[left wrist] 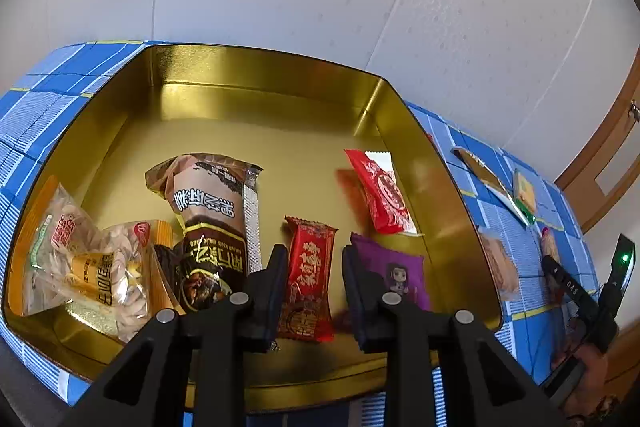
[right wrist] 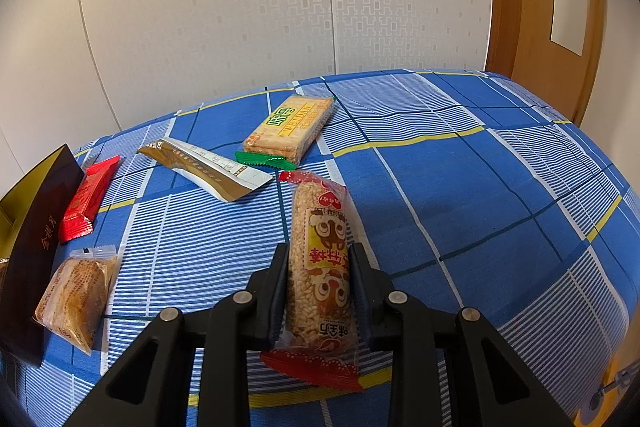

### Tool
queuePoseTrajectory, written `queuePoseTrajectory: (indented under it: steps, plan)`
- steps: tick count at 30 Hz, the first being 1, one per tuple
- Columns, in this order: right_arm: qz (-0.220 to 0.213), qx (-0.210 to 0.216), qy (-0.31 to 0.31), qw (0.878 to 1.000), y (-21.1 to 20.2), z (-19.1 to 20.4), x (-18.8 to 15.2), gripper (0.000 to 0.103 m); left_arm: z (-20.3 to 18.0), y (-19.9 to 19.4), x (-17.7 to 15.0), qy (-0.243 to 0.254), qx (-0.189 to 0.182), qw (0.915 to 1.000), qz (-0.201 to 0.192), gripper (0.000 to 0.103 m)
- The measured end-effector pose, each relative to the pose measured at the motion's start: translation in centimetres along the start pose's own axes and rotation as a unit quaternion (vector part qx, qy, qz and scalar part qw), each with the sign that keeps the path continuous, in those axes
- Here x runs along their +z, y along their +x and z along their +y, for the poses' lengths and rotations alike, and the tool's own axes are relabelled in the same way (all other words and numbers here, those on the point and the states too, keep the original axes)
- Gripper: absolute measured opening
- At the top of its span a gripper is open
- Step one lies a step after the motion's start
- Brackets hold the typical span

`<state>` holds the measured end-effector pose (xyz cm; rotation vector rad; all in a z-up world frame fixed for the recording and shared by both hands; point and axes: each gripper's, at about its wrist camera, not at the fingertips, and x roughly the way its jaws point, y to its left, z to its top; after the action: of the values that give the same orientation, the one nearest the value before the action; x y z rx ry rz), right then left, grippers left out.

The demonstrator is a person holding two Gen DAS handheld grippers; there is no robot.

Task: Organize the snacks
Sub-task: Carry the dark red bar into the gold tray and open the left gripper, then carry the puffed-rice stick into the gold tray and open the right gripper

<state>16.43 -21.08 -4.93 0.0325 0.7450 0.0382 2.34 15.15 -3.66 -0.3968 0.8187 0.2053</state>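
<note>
In the left wrist view my left gripper (left wrist: 315,267) hangs open over a gold tin (left wrist: 256,99). A small red packet (left wrist: 308,279) lies between its fingers, not clearly pinched. Beside it lie a purple packet (left wrist: 396,273), another red packet (left wrist: 382,193), a brown sesame-paste bag (left wrist: 212,223) and a clear bag of nuts (left wrist: 88,259). In the right wrist view my right gripper (right wrist: 319,265) is shut on a puffed-rice bar (right wrist: 322,263) with red ends, on the blue checked cloth (right wrist: 460,187).
On the cloth in the right wrist view lie a cracker pack (right wrist: 290,129), a brown and white sachet (right wrist: 204,167), a red packet (right wrist: 90,197) and a clear-wrapped cake (right wrist: 76,297). The tin's dark outer wall (right wrist: 36,247) stands at the left. A wooden door (right wrist: 544,7) is at right.
</note>
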Motion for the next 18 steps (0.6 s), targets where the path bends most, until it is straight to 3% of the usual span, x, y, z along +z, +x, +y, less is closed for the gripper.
queuePoseTrajectory:
  steps: [10,18]
  plan:
    - [-0.012,0.013,-0.003,1.000,-0.4,0.1,0.0,0.029,-0.7,-0.5,-0.5,0.020,0.003,0.9998,-0.003,0.028]
    - [-0.048,0.053,-0.012,0.997,-2.6,0.8,0.0,0.029,-1.0,-1.3,-1.0,0.035,0.003,0.9993,-0.011,0.028]
